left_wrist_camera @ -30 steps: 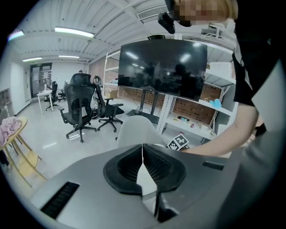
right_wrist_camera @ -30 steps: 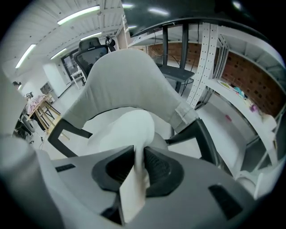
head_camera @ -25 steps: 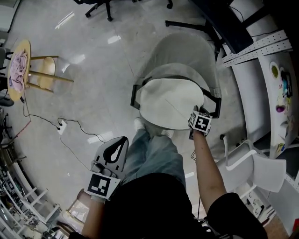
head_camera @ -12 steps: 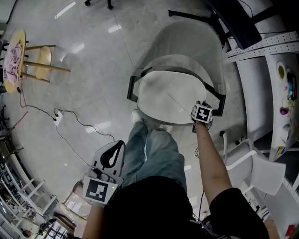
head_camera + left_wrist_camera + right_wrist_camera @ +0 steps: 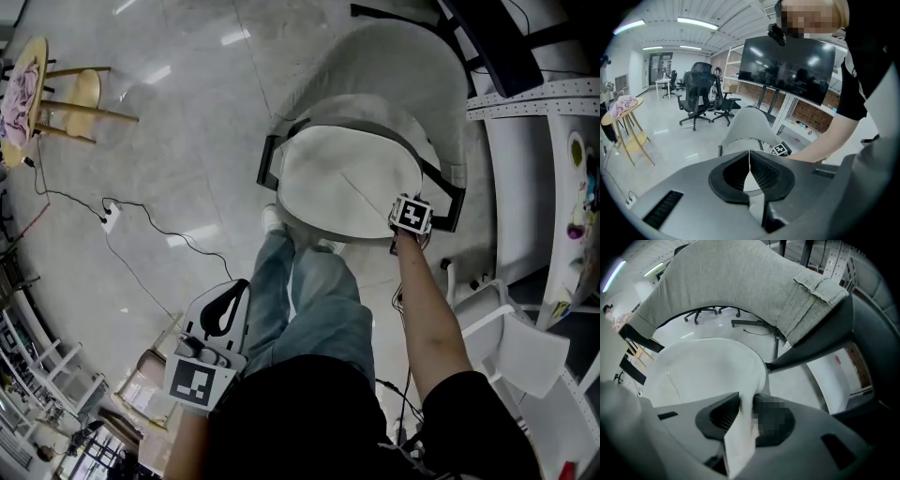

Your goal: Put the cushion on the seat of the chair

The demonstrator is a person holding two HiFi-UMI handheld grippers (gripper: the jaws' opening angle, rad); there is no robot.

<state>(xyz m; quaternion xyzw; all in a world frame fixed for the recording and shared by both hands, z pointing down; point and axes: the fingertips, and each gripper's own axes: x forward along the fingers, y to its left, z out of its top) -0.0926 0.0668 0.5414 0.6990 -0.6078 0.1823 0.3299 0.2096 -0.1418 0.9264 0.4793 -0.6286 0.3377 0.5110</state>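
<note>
A round white cushion (image 5: 347, 183) lies on the seat of the grey-backed chair (image 5: 394, 66), between its black armrests. My right gripper (image 5: 403, 230) points steeply down at the cushion's right front edge. In the right gripper view the cushion (image 5: 703, 366) runs in between the jaws of the right gripper (image 5: 747, 404); they are opening but the pads still touch the fabric. The chair's grey back (image 5: 731, 282) arches above. My left gripper (image 5: 234, 291) hangs at the lower left beside the person's leg, far from the chair. The left gripper (image 5: 750, 161) is shut with nothing in it.
The person's jeans-clad legs (image 5: 309, 300) stand just before the chair. A cable and power strip (image 5: 108, 216) lie on the floor at left, near a round wooden table (image 5: 19, 94) with pink cloth. A white desk (image 5: 562, 141) and white furniture (image 5: 525, 347) crowd the right.
My right gripper has come down with the cushion's edge, and the cushion now lies flatter on the seat. The left gripper has sunk a little.
</note>
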